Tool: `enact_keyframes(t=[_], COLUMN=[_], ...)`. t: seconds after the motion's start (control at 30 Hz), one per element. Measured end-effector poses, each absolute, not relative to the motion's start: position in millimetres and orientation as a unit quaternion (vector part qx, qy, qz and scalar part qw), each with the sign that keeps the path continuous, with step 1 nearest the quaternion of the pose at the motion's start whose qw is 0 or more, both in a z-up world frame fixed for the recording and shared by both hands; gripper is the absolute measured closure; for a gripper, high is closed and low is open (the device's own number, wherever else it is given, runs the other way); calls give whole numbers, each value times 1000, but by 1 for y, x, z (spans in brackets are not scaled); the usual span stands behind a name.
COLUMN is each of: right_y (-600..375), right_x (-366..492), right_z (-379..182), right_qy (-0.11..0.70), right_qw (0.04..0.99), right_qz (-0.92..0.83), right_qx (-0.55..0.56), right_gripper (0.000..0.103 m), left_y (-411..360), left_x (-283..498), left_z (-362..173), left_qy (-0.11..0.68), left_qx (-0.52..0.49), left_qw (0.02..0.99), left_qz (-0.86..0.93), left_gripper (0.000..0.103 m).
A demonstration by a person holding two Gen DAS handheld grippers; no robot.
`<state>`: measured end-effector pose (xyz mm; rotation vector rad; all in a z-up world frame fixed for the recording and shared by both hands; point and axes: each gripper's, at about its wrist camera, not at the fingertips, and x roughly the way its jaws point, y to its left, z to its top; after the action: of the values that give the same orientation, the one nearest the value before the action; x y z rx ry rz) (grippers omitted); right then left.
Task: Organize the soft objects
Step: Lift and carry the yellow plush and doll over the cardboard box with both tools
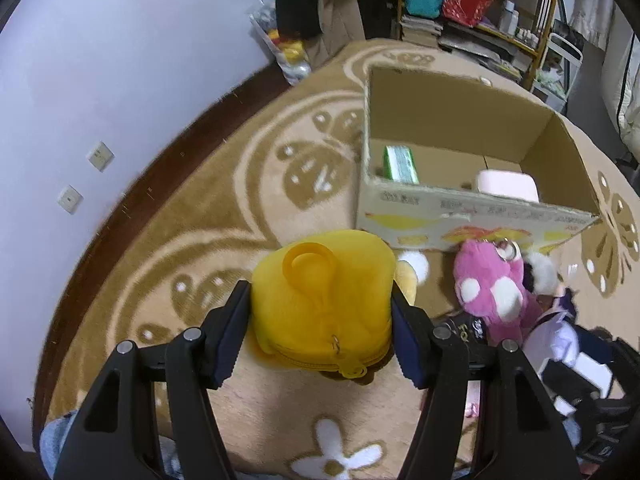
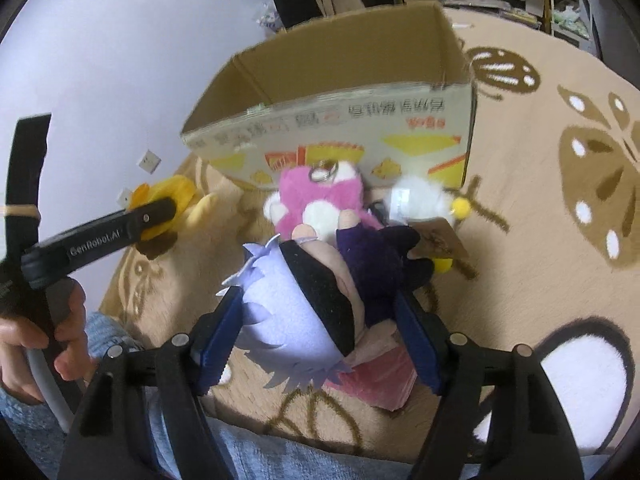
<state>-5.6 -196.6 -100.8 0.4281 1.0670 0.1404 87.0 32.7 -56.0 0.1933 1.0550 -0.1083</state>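
Left tongs: we have them closed on the yellow plush pouch, pads pressing its two sides and denting the fabric.
Right tongs: we hold the lavender-haired doll by its head, pads against both sides.
Cardboard box: open-topped, ahead of both tongs, just beyond the toys.
Pink plush: on the carpet between our right tongs and the box wall.
Handling: we judge all of these light, squashy and unbreakable; fur may slip.
Where to grip: across the fattest stuffed part, not keyrings, loops or limbs, which would let the toy swing.
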Motion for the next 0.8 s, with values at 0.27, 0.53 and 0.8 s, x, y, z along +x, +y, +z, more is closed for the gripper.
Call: enact_keyframes(t=[0.27,0.53,0.8], right_y=[-202,-201,-207], right_x=[-9,-8,-1], right_z=[-77,-49,-34], right_qy=[460,396,342], right_qw=[862,895,917], right_qz=[64,61,67], right_qx=[202,193,193], right_gripper=[24,24,24], left_y=[30,30,20], left_x=[81,81,81], left_z=[-29,-5,4], left_qy=[451,407,377], left_qx=[99,92,82], left_qw=[885,907,919], left_qz=[-51,-54,-79], left_gripper=[39,39,39])
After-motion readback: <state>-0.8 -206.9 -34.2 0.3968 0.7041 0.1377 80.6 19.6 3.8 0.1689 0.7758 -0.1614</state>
